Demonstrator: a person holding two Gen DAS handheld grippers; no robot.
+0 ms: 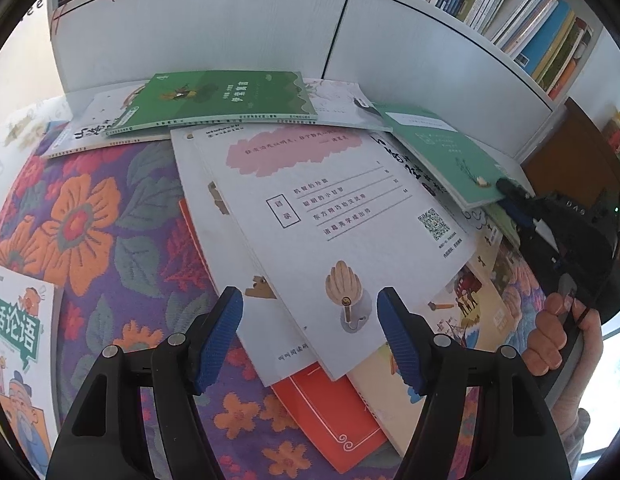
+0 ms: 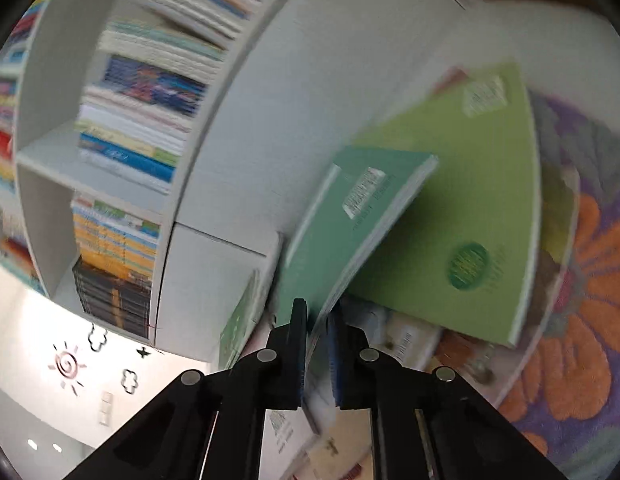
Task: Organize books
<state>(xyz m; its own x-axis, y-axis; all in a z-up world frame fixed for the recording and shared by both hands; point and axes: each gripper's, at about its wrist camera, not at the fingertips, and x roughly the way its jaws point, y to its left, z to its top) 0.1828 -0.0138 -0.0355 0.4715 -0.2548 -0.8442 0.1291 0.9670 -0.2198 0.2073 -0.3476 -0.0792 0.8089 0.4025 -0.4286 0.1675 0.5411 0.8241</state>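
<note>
Teal book (image 2: 350, 216) clamped in right gripper (image 2: 318, 344), left gripper (image 1: 310, 332) jaws apart over white book (image 1: 330, 216); scattered books at 12 o'clock unshelved.

white shelving (image 1: 410, 52), floral cloth (image 1: 110, 200)

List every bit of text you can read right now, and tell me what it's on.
"目录": boxed heading on the white back cover.
"诸葛亮学成出师": last contents line on that cover.
"话论语": cartoon book, its title cut off by the frame.
"DAS": body of the right gripper.
Too blurred or small to read: labels on the teal book and light green book, and the shelf spines.
</note>
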